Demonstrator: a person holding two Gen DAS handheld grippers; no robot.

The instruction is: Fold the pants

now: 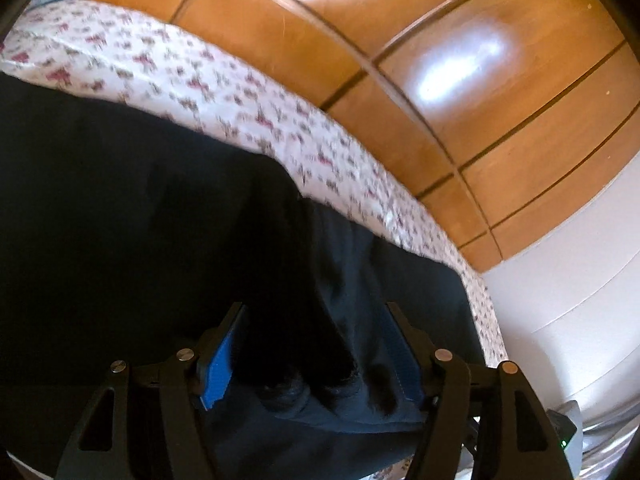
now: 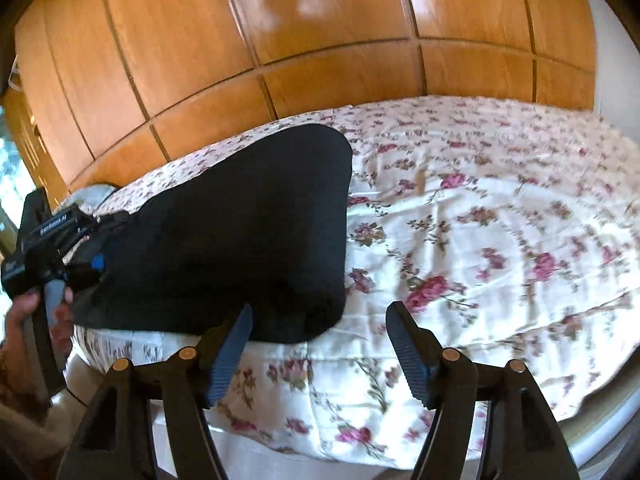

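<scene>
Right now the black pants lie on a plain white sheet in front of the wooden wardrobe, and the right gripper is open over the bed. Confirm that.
One thing is wrong: the sheet is not plain white but floral, with pink and purple flowers, as the right wrist view shows. The rest stands: the black pants lie on it in front of the wooden wardrobe, and the right gripper is open over the bed.

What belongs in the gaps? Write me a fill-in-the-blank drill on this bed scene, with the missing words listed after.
1. The pants lying on the floral bedsheet are ___ in color.
2. Behind the bed stands a wardrobe made of ___.
3. The right hand-held gripper has its fingers ___ and holds nothing.
4. The pads on the left hand-held gripper are ___.

Missing words: black; wood; open; blue
</scene>
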